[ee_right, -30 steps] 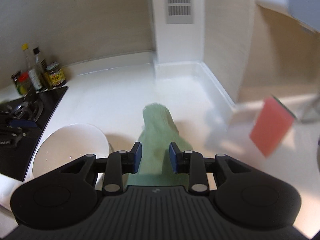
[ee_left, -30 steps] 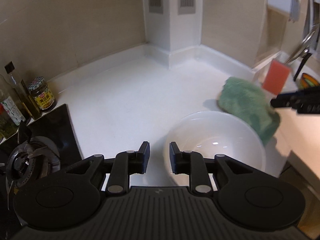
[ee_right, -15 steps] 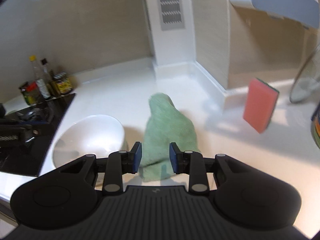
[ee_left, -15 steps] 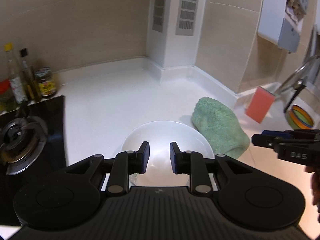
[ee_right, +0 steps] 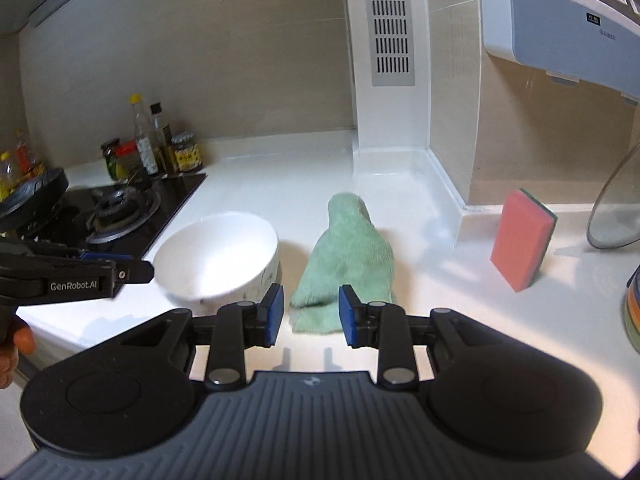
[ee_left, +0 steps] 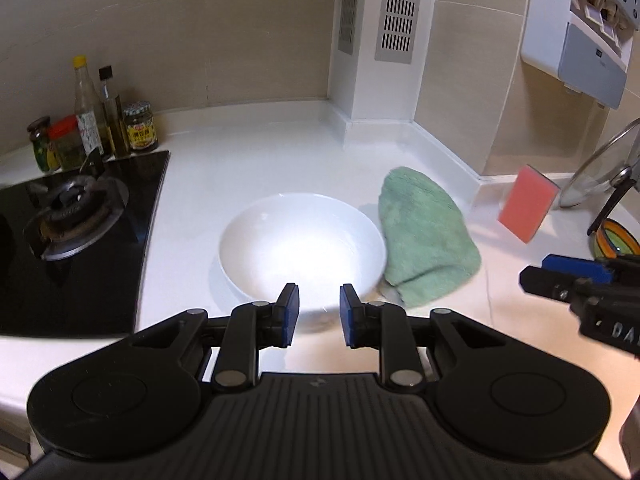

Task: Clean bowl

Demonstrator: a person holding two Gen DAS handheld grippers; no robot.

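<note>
Our left tool, fingers spread and empty, hovers at the near rim of the white bowl on the bench; our right tool, likewise spread, faces the green cloth touching the bowl's right side.

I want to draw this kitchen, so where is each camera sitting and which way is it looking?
Left wrist view: sits on the left gripper, looking forward and down at the white bowl; its own open fingers show, and the right gripper pokes in.
Right wrist view: sits on the right gripper, looking at the green cloth; its open fingers show, plus the left gripper and a bit of a hand.
Both show bowl, cloth, pink sponge, stove.
</note>
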